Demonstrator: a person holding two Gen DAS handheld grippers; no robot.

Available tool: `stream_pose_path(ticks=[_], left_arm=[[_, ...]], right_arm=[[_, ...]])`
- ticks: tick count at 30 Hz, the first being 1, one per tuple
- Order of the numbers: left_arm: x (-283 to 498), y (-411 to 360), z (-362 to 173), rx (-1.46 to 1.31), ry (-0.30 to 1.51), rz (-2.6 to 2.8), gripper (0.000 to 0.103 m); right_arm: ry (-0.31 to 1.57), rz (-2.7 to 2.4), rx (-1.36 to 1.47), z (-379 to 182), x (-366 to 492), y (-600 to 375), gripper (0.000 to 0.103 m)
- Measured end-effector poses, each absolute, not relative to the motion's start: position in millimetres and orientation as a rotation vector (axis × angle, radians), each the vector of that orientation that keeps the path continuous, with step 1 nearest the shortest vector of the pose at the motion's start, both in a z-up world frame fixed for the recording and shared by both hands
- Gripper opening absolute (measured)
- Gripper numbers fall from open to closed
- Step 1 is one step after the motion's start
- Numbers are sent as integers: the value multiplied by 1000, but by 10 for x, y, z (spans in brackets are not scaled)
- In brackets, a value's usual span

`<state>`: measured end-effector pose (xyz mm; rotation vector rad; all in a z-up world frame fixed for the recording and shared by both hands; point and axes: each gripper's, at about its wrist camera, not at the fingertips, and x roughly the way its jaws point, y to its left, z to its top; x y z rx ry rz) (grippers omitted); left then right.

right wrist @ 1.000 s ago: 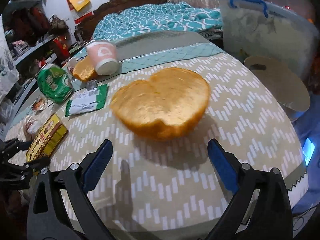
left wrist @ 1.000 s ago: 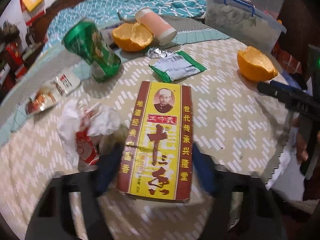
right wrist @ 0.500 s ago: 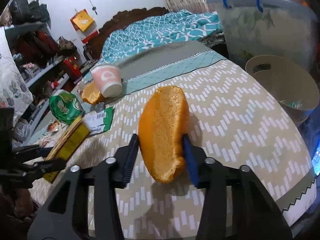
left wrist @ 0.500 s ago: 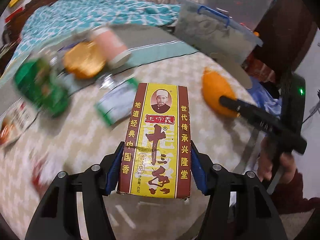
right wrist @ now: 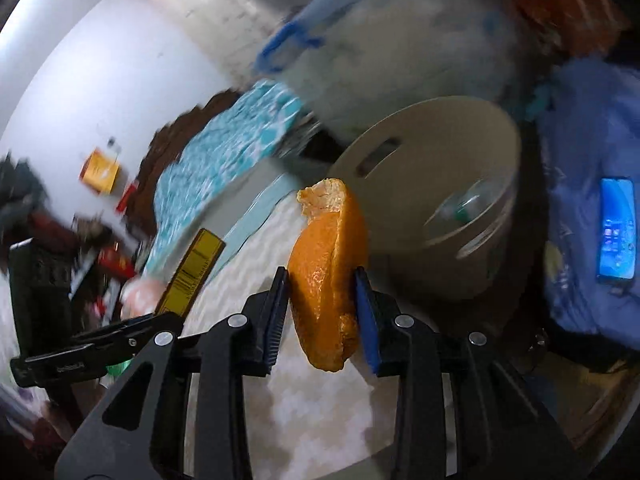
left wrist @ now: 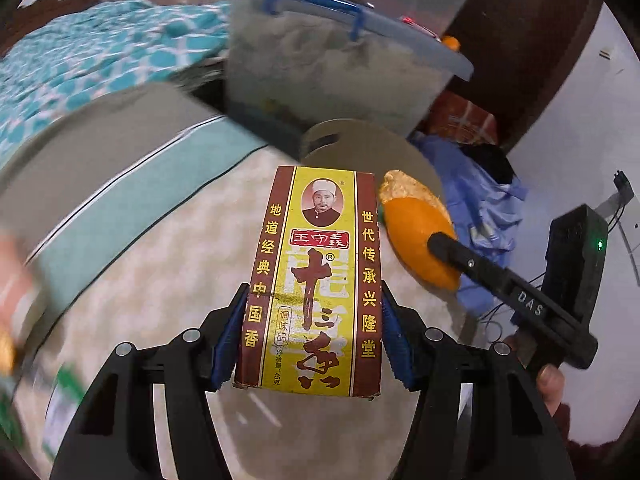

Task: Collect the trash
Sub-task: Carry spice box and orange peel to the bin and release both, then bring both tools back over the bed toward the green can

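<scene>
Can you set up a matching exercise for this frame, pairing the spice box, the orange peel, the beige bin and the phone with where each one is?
Things:
1. spice box
2. orange peel
3. beige bin
4. phone

Places:
A. lying on blue fabric
B. clamped in the right gripper
C. beside the patterned surface, a bottle inside
D. clamped in the left gripper

Pairs: 1-D, 2-B, 3-C, 4-A
</scene>
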<state>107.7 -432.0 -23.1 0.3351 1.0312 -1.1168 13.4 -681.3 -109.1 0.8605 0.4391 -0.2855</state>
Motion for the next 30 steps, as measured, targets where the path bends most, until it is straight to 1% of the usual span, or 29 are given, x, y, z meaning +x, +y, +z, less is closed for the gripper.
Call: stream_pose_path(ticks=[2,4,5,6,7,8,9,13,18,25,30], left_arm=[[1081,-4689,-264,368,1027,-1135,57],[1084,-4970,-298,391,1028,-1147,58],[1082,-5123,-323,402,1030,-1157,58],[1077,-5257,-355,415,1032,-1164,60],[1071,-5338,-377,427,1031,-1162,63],[1076,-5439,-405,445,1025,-1142,78],[1090,-5494,-410,450,1008,-1108,87],[1176,-5370,-330,350,1004,-1099,86],[1139,-4866,-180,297,969,-1099,86],[1109,-3568,-65,284,931,-1023,86],[1187,-2416,-242,202,1004,-841,86]], right_arm=[[425,-318,878,-1086,145,-6998,35],[413,-351,903,-1101,150,-7168,38],[408,-370,915,-1110,153,-7218,49],[398,-395,934,-1128,164,-7254,63],[386,-406,950,-1151,147,-7297,70],[368,-416,977,-1173,121,-7342,75],[343,-410,985,-1173,94,-7366,75],[316,-424,931,-1118,66,-7274,75],[333,-424,852,-1029,141,-7072,73],[401,-285,792,-961,439,-6556,67],[458,-174,743,-894,734,-6143,61]])
